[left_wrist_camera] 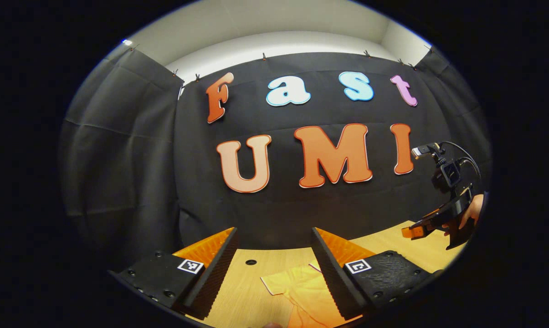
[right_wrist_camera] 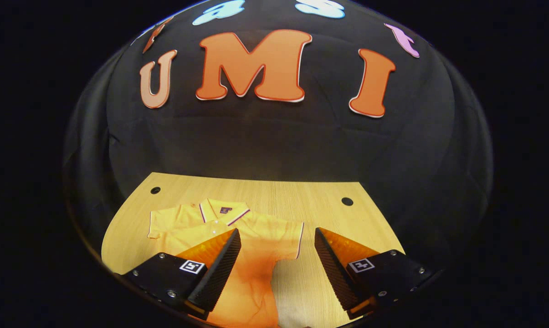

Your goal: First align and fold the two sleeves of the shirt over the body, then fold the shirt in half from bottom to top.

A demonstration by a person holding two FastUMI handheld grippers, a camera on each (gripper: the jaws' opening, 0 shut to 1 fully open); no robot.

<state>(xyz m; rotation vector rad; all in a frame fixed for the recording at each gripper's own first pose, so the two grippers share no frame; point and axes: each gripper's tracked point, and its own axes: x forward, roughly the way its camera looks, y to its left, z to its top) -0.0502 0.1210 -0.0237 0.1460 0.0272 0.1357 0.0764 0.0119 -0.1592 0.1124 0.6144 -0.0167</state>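
A yellow shirt (right_wrist_camera: 219,223) is lying flat on the wooden table (right_wrist_camera: 329,214), collar toward the far wall, both sleeves spreading out to the sides. The right gripper (right_wrist_camera: 276,255) is hovering above the shirt's right sleeve, fingers wide apart, gripping nothing. The left gripper (left_wrist_camera: 274,259) is also standing released, over the left sleeve (left_wrist_camera: 283,282).

Each tongs (right_wrist_camera: 278,262) has two ridged wedge fingers on flat blocks with little screws and a square black-and-white mark.
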